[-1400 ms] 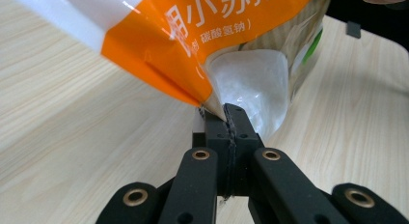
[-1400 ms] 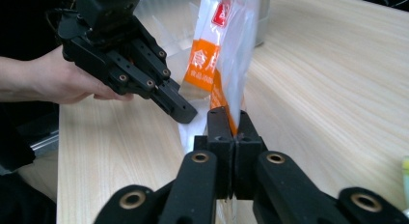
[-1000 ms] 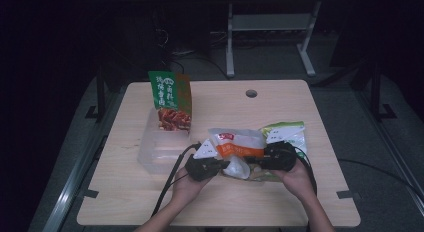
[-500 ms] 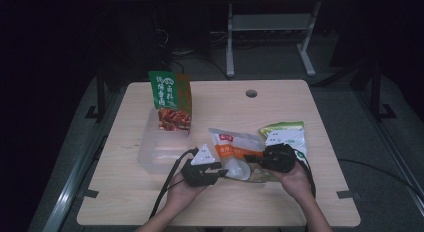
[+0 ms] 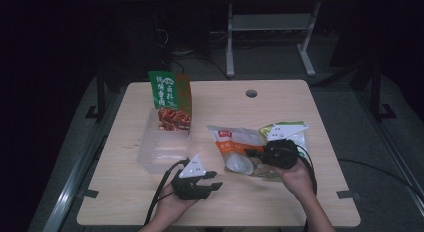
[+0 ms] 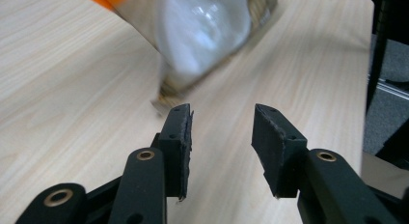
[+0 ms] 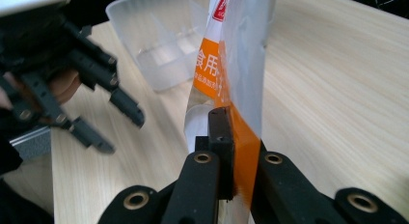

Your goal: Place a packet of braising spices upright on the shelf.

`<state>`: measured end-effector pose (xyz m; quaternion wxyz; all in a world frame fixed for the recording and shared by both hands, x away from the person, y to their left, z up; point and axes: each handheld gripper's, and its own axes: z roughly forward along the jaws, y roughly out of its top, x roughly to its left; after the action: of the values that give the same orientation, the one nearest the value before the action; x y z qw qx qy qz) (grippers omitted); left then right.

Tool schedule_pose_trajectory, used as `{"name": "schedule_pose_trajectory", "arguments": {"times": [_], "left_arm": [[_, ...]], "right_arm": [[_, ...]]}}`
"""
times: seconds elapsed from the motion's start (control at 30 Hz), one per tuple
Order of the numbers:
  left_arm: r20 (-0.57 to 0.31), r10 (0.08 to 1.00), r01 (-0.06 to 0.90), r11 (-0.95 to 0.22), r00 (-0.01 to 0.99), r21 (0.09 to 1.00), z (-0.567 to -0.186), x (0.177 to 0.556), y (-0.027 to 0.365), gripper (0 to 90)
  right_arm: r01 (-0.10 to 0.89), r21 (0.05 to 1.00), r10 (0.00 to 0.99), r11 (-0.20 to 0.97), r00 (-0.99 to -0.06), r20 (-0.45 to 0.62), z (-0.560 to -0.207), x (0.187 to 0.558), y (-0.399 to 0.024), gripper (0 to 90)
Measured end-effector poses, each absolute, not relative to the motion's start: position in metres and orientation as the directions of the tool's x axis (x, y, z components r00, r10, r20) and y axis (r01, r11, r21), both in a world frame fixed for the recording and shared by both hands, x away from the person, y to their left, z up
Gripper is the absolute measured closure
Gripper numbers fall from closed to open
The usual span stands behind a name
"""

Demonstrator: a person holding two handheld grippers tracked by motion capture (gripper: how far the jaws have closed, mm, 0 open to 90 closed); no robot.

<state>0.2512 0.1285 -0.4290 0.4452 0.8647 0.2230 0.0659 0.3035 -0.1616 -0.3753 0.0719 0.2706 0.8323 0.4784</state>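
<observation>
An orange and clear snack bag (image 5: 235, 142) lies right of the table's middle, and my right gripper (image 5: 252, 153) is shut on its edge. In the right gripper view the bag (image 7: 241, 69) stands up between the closed jaws of the right gripper (image 7: 229, 137). My left gripper (image 5: 214, 179) is near the front edge, open, nothing in it, apart from the bag. In the left gripper view its pads (image 6: 179, 137) stand wide apart, and the bag's corner (image 6: 202, 35) lies just beyond them. A clear plastic container (image 5: 162, 147) sits left of centre.
A green and red snack pouch (image 5: 170, 99) stands upright at the container's far end. A green bag (image 5: 285, 132) lies under my right hand. The table (image 5: 310, 202) has a cable hole (image 5: 251, 93) near its far edge. A metal rack stands beyond the table.
My left gripper has let go of the bag, opened, and pulled back toward the front left. The right gripper keeps its hold on the bag.
</observation>
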Motion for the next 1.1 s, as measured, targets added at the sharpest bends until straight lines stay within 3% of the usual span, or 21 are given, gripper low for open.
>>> {"name": "schedule_pose_trajectory", "arguments": {"times": [0.4,1.1], "left_arm": [[-0.093,0.434,0.317,-0.480,0.896,0.818,-0.432,0.241,0.139,53.6],[-0.076,0.394,0.283,-0.501,0.916,0.818,-0.431,0.236,0.140,51.7]], "right_arm": [[0.373,0.847,0.495,0.379,-0.855,0.154,-0.343,0.326,-0.134,90.0],[0.309,0.865,0.404,0.395,-0.904,0.138,-0.304,0.375,-0.036,90.0]]}}
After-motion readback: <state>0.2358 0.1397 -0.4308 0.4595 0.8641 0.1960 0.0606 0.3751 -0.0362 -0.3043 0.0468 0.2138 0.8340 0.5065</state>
